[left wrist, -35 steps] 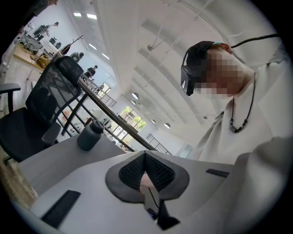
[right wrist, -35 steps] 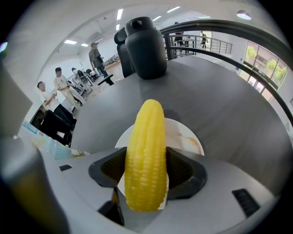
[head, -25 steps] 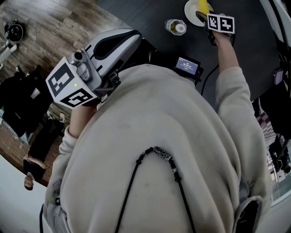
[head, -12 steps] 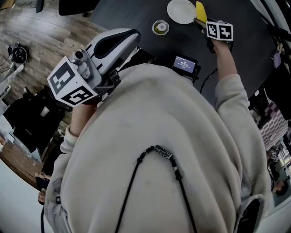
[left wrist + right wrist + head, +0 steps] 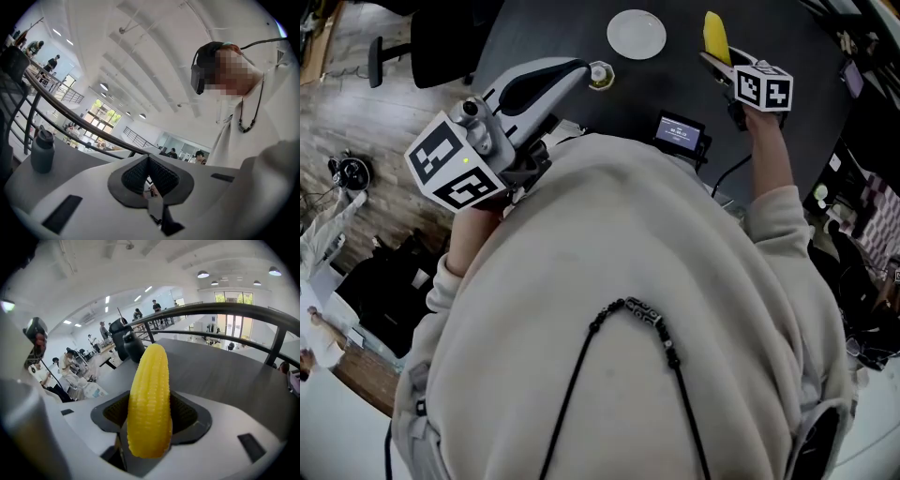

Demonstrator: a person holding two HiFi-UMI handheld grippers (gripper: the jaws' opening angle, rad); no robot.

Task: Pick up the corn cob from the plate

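Head view puts your left gripper [image 5: 567, 73] at the left, held up by your chest. Its own view shows the jaws together with nothing between them, so it threatens little unless you swing it toward the jar [image 5: 600, 75] that lies near its tip in that view.

Farther right, the plate [image 5: 636, 33] sits bare on the table [image 5: 544, 37]. The corn [image 5: 715, 37] is off it, to its right, clamped in your right gripper [image 5: 722, 61].

The right gripper view shows the pads pressing the cob's sides low down, with most of its length sticking out past the jaws. That is the weak point, I judge. The cob is round and ridged, so a quick swing or any easing of your squeeze could let it pivot or slide out and drop to the table.
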